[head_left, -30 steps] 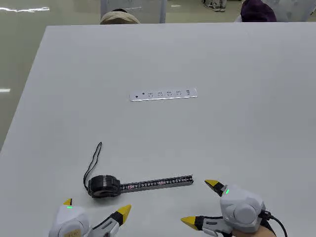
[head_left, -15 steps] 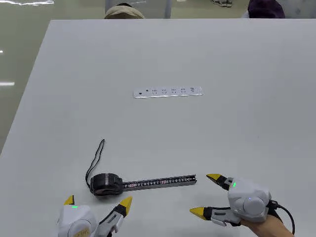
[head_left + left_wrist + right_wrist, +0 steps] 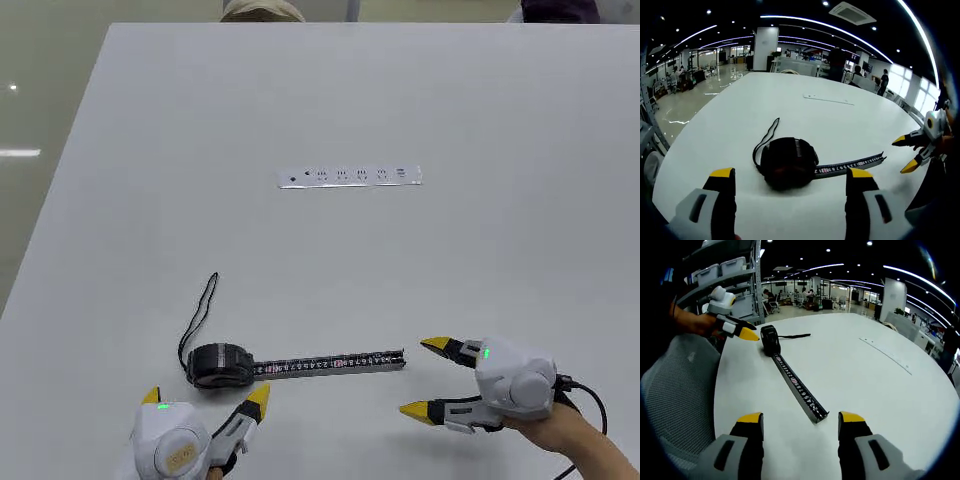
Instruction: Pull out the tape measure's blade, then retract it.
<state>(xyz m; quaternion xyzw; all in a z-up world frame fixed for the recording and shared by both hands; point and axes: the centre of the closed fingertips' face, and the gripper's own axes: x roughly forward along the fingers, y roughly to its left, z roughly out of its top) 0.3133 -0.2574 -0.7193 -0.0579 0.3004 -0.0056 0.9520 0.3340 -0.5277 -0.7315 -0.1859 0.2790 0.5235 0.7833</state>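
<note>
The tape measure (image 3: 218,364) lies on the table (image 3: 420,270) close to the person. Its blade (image 3: 330,364) is part-way out, flat and pointing right, with the tip just short of the right gripper (image 3: 425,377). Both pairs of jaws stand wide open and hold nothing; the left gripper (image 3: 205,396) sits just behind the case. The step in hand looks like taking hold at both ends. To do it well, the left jaws should straddle the case squarely and pin it (the wrist strap (image 3: 198,315) trails off the far side, out of the way). The right jaws should close on the tip's flat faces, then travel along the blade's own line so it neither twists nor kinks.
</note>
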